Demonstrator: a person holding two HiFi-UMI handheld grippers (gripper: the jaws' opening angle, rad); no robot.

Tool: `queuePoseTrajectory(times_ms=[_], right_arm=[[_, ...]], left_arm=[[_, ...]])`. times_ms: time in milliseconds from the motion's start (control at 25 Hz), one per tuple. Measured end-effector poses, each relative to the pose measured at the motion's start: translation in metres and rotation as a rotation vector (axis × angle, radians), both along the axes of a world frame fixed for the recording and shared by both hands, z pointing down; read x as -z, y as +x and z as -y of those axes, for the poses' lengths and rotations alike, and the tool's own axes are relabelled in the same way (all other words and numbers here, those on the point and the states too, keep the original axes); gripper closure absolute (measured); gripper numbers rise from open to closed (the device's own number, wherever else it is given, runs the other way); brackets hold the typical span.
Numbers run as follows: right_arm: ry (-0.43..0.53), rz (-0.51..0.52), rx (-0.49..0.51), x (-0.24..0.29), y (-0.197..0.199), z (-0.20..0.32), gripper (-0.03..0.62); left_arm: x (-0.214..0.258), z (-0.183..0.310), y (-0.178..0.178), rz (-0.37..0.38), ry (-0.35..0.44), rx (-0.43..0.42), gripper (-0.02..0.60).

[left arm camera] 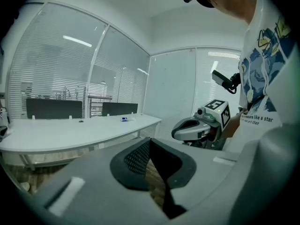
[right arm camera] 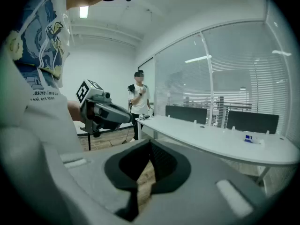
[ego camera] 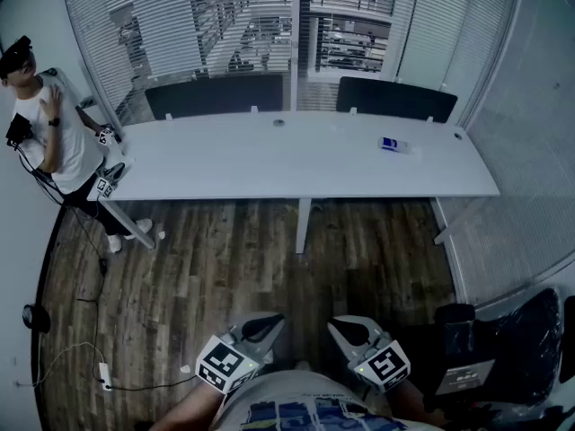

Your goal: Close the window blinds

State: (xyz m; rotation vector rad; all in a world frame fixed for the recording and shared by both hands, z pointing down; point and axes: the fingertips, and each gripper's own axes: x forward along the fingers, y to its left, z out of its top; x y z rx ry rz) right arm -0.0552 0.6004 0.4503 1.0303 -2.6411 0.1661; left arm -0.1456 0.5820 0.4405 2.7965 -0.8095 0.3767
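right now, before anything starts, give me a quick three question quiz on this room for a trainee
1. True or false: the left gripper touches the white slatted window blinds.
2. What lies on the long white desk, towards its right end in the head view? A) a small blue and white object B) a red mug C) a laptop
3. Fill in: the left gripper and the right gripper are both shut and ____.
Key: 1 false; 2 A; 3 empty.

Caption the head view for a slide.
Shut and empty, the left gripper and right gripper face a white desk and blinds; a person stands at the desk's left end.
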Motion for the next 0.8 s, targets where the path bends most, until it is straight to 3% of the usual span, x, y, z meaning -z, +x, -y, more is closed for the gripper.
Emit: queuePoseTrajectory(times_ms=[600, 800], right_arm=[[-0.013, -0.011, -0.022, -0.009, -0.017, 0.036, 0.591], [-0.017, -0.015, 0.002, -0.009, -0.041, 0.048, 0.591]], left_arm=[[0.002, 0.037, -0.022, -0.021, 0.006, -0.02, 0.578], [-0.001, 0.053, -0.04, -0.025, 0.006, -0.028, 0.58]])
